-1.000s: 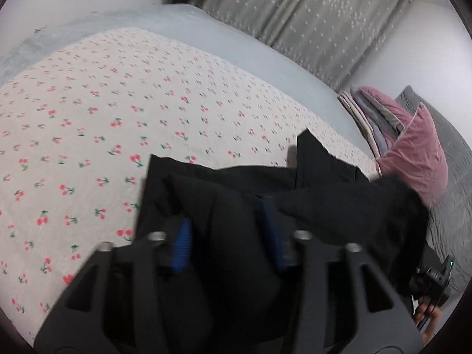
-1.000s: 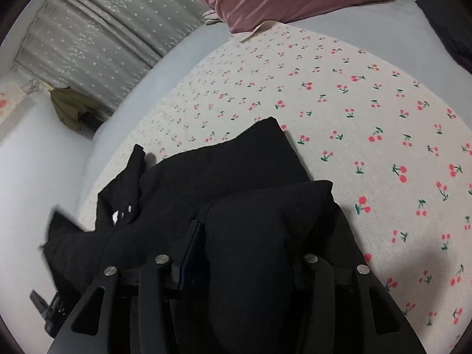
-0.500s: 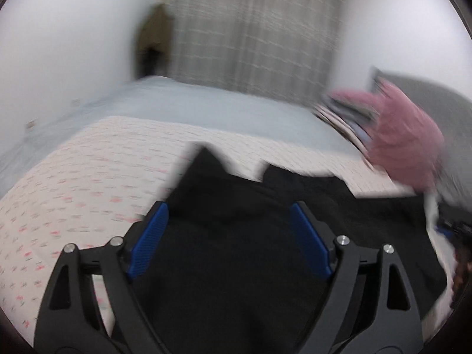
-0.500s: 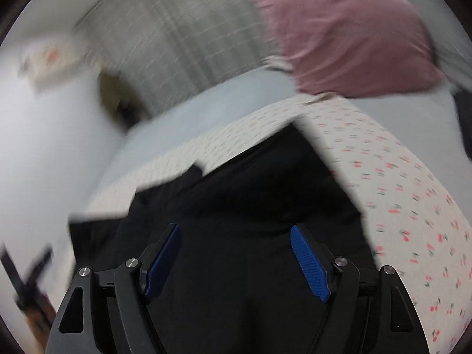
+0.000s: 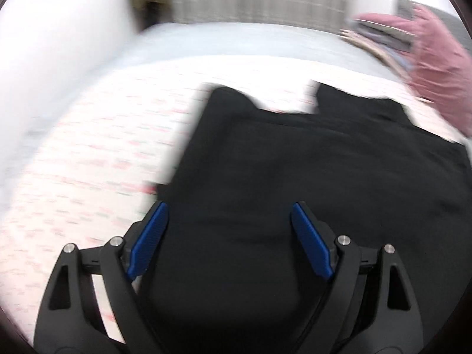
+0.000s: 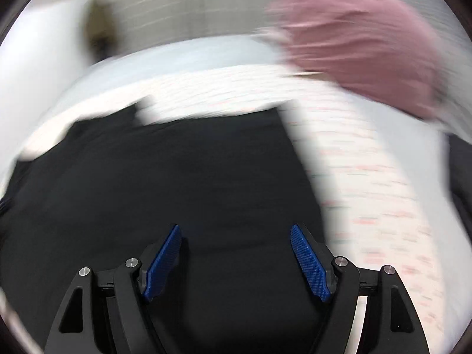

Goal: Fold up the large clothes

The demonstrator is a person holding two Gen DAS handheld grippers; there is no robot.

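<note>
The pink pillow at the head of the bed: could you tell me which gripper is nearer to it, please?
Right, judging by apparent size. The pink pillow looms large ahead and to the right of the open right gripper; from the open left gripper it sits smaller, far off right, across the black garment.

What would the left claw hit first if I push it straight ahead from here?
Most likely the black garment. The left claw is open with the dark fabric spread directly ahead between its pads, lying on the cherry-print sheet. The picture is motion-blurred, so how far off the cloth lies is unclear.
</note>
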